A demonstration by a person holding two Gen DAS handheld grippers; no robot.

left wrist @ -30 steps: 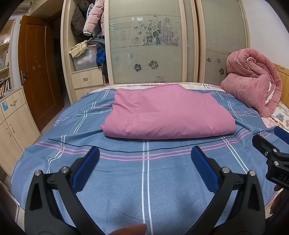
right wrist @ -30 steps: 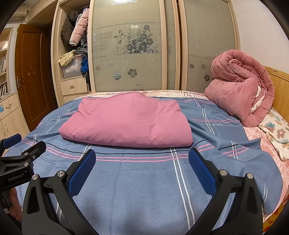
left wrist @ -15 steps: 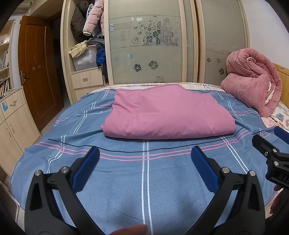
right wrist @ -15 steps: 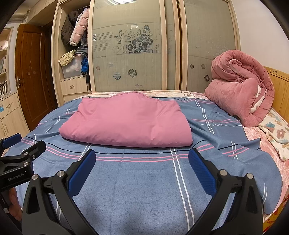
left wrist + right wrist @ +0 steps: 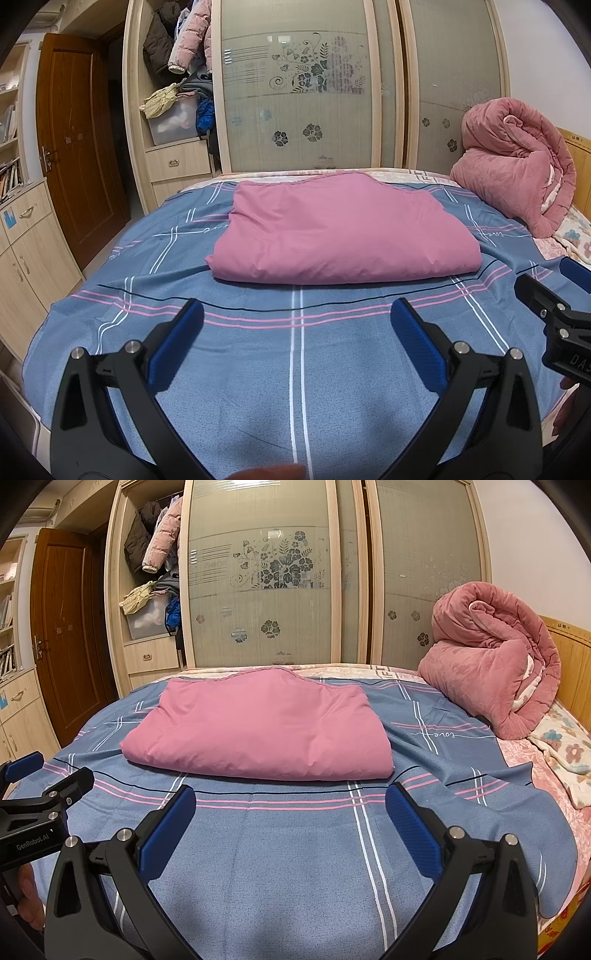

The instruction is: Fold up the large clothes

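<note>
On the bed a folded pink garment is lying; both grippers, left and right, are hovering near, jaws wide and empty.

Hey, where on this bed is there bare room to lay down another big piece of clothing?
Bare blue sheet lies between the folded pink cloth and both grippers, left and right. A narrower strip runs right of the cloth. The headboard end is crowded by the rolled pink quilt.
</note>
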